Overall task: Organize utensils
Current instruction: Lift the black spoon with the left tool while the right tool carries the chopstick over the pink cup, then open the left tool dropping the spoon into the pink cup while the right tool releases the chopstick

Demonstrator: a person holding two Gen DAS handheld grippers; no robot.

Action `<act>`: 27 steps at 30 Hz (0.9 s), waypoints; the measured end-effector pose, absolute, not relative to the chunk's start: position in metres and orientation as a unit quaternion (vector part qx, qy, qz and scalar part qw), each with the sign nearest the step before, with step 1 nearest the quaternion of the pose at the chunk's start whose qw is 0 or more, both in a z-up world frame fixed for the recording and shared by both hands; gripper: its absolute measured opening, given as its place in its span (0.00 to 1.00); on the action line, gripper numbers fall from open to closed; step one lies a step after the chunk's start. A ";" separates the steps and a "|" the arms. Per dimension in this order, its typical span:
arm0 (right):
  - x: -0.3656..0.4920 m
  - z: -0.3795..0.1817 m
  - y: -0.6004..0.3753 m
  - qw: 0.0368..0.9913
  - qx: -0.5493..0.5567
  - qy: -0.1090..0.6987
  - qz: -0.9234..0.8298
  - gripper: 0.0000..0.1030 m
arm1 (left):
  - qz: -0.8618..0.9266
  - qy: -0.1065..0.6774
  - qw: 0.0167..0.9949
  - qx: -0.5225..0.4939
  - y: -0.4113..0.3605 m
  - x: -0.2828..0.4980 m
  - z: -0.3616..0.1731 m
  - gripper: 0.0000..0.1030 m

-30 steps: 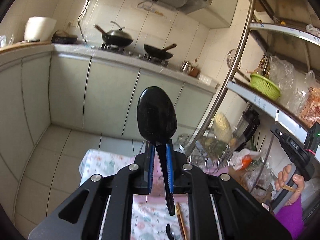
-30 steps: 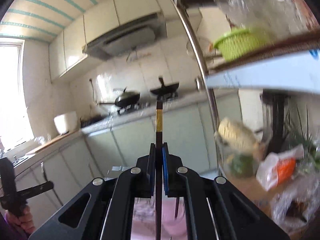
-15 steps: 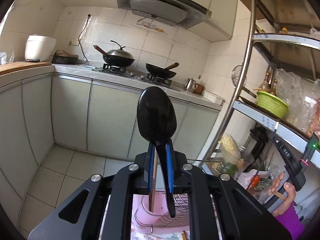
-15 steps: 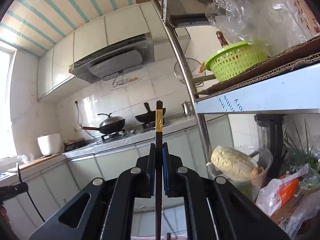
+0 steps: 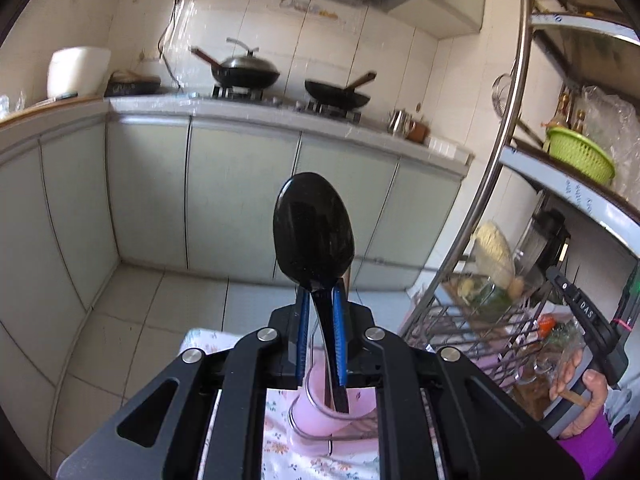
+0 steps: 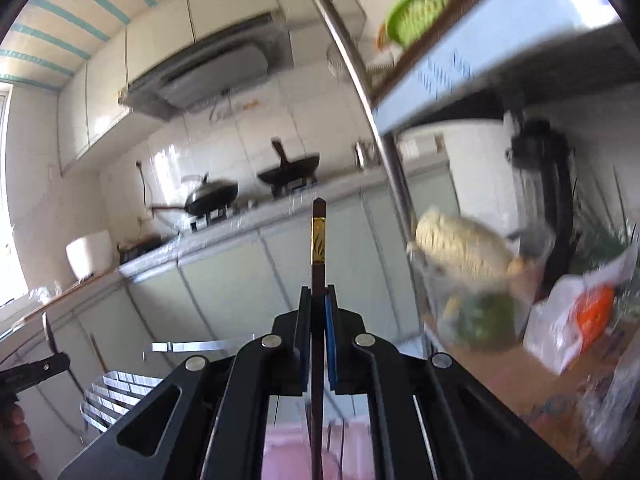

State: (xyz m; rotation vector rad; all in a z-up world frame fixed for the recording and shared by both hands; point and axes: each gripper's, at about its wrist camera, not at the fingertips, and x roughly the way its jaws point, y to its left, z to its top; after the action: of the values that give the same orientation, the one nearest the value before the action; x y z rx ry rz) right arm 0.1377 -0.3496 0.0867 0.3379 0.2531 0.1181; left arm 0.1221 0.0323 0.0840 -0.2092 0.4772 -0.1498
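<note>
Left wrist view tipped downward since before, pink cup (image 5: 334,402) now fuller at lower centre, right wrist view newly motion-blurred, green basket (image 6: 420,8) shifted to top.

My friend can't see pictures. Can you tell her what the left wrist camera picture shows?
The left gripper is shut on a shiny black spoon, bowl end up, with its handle reaching down into a pink cup in a wire rack. Behind it is a kitchen counter with two black woks on the stove.
</note>
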 end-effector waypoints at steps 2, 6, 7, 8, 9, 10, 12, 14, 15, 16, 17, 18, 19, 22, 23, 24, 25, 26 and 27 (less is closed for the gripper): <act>0.140 0.076 -0.347 0.972 0.167 0.149 0.065 0.06 | -0.077 0.251 0.959 -0.110 0.034 0.126 0.075 0.10; 0.141 0.064 -0.340 0.970 0.156 0.172 0.074 0.06 | -0.083 0.278 0.949 -0.123 0.036 0.135 0.060 0.10; 0.141 0.063 -0.338 0.970 0.153 0.176 0.075 0.06 | -0.084 0.284 0.947 -0.125 0.036 0.137 0.057 0.10; 0.142 0.062 -0.337 0.969 0.151 0.180 0.078 0.06 | -0.086 0.291 0.944 -0.129 0.036 0.140 0.053 0.10; 0.143 0.061 -0.335 0.968 0.148 0.184 0.081 0.06 | -0.087 0.295 0.942 -0.132 0.037 0.141 0.050 0.10; 0.144 0.060 -0.333 0.968 0.145 0.188 0.084 0.06 | -0.087 0.302 0.940 -0.135 0.037 0.144 0.046 0.10; 0.146 0.060 -0.329 0.967 0.139 0.196 0.089 0.06 | -0.086 0.312 0.935 -0.141 0.038 0.148 0.041 0.10; 0.146 0.061 -0.328 0.966 0.135 0.199 0.094 0.06 | -0.086 0.320 0.932 -0.148 0.040 0.152 0.037 0.10; 0.147 0.061 -0.326 0.966 0.132 0.203 0.095 0.06 | -0.086 0.322 0.931 -0.150 0.040 0.153 0.037 0.10; 0.147 0.061 -0.326 0.965 0.132 0.204 0.096 0.06 | -0.087 0.322 0.930 -0.153 0.040 0.154 0.036 0.11; 0.148 0.060 -0.325 0.964 0.133 0.206 0.100 0.07 | -0.086 0.323 0.930 -0.154 0.040 0.155 0.036 0.11; 0.148 0.061 -0.325 0.964 0.135 0.206 0.104 0.09 | -0.085 0.326 0.929 -0.152 0.039 0.156 0.035 0.12; 0.148 0.061 -0.326 0.963 0.138 0.207 0.108 0.10 | -0.083 0.328 0.929 -0.151 0.038 0.158 0.035 0.16; 0.148 0.062 -0.327 0.960 0.142 0.214 0.116 0.23 | -0.079 0.336 0.925 -0.159 0.040 0.160 0.034 0.28; 0.148 0.062 -0.328 0.959 0.142 0.215 0.118 0.27 | -0.082 0.337 0.923 -0.165 0.042 0.159 0.035 0.29; 0.147 0.062 -0.328 0.957 0.144 0.218 0.123 0.33 | -0.083 0.336 0.923 -0.167 0.042 0.158 0.036 0.30; 0.147 0.063 -0.328 0.957 0.146 0.219 0.125 0.34 | -0.082 0.334 0.924 -0.168 0.043 0.157 0.037 0.31; 0.146 0.063 -0.328 0.956 0.146 0.220 0.126 0.35 | -0.082 0.333 0.924 -0.169 0.044 0.156 0.038 0.32; 0.145 0.063 -0.328 0.956 0.144 0.222 0.128 0.34 | -0.083 0.332 0.924 -0.170 0.044 0.155 0.039 0.32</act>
State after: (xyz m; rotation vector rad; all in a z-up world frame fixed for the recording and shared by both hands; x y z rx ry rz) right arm 0.1450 -0.3276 0.0631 0.2925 0.4503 0.2593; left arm 0.1554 0.0440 0.0391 -0.3482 0.6810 -0.1707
